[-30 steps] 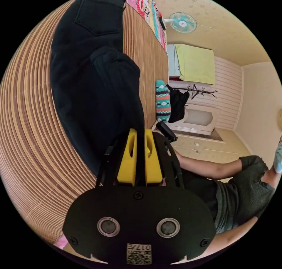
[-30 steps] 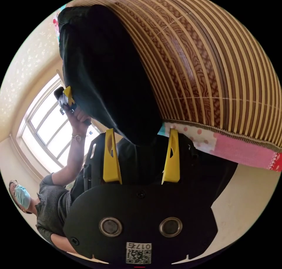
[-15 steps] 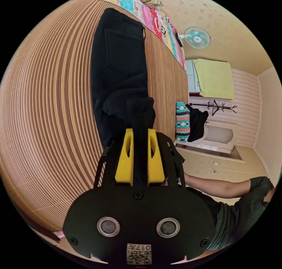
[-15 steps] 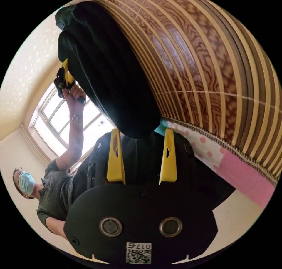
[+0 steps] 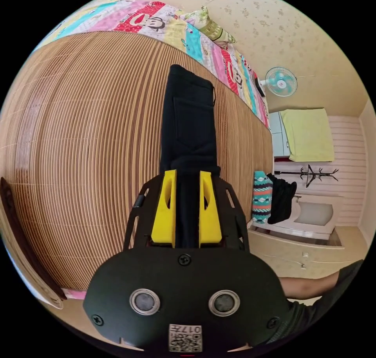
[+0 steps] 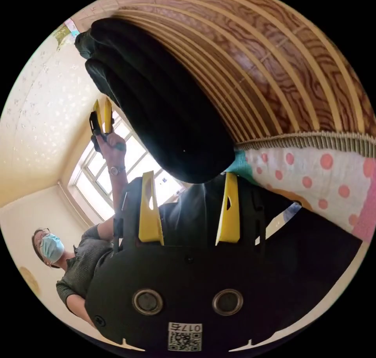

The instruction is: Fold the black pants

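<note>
The black pants (image 5: 190, 123) lie in a long narrow strip on a bamboo mat (image 5: 86, 139), back pocket up and waistband at the far end. My left gripper (image 5: 187, 176) is shut on their near end, with black cloth between the yellow jaws. In the right gripper view the pants (image 6: 164, 107) bulk up close, and their rounded end reaches the gap of my right gripper (image 6: 189, 176). That gripper stands open, jaws wide apart. The left gripper (image 6: 101, 111) is held up in a hand beside the pants' far edge.
A patchwork sheet (image 5: 156, 19) edges the mat and hangs below it (image 6: 313, 170). A fan (image 5: 281, 82), a yellow-green cloth (image 5: 307, 135) and a rack with dark and patterned clothes (image 5: 274, 195) stand beyond the bed. The person (image 6: 78, 264) stands before a window (image 6: 117, 170).
The left gripper has pulled back with the pants' end, and the bunched leg is now stretched long and straight. The right gripper has stayed open at the pants' other end.
</note>
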Tool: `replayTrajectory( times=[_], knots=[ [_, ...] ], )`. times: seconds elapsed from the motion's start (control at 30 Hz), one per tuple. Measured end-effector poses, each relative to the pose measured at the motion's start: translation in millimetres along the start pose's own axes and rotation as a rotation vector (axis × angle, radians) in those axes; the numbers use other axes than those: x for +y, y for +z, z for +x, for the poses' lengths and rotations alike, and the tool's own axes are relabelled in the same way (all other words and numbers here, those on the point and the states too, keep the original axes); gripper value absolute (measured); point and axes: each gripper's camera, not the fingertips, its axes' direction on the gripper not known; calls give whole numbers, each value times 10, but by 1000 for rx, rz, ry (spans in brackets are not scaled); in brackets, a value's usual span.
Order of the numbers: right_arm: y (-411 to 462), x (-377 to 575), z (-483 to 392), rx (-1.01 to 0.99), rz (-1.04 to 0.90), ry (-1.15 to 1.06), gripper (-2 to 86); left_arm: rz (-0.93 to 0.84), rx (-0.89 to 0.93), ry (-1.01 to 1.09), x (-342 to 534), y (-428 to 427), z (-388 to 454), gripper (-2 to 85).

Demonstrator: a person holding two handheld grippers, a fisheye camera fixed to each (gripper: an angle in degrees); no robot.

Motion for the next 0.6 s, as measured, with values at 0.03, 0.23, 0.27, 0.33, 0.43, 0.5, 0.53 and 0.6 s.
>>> replayTrajectory(
  times=[0.03,0.23,0.27,0.33,0.43,0.5,0.53,0.6],
  knots=[
    [-90,73,36,-48,91,11,227,1,8,12,7,-14,20,89],
    [-77,117,212,-135,237,78,180,-60,1,111,-35,68,226,87],
    [-63,114,197,-98,223,82,153,-68,16,128,-83,85,261,87],
    [-48,158,86,-52,196,9,109,-91,23,154,-196,118,319,86],
    [-17,342,-215,-5,131,-116,75,-102,-7,228,-428,145,457,74],
    [1,515,-457,3,85,-191,70,-131,-18,294,-638,234,540,50],
    [15,644,-626,-25,48,-248,69,-148,-24,304,-689,282,544,47],
    [22,854,-866,-114,-5,-324,68,-253,-73,333,-813,585,486,29]
  ],
)
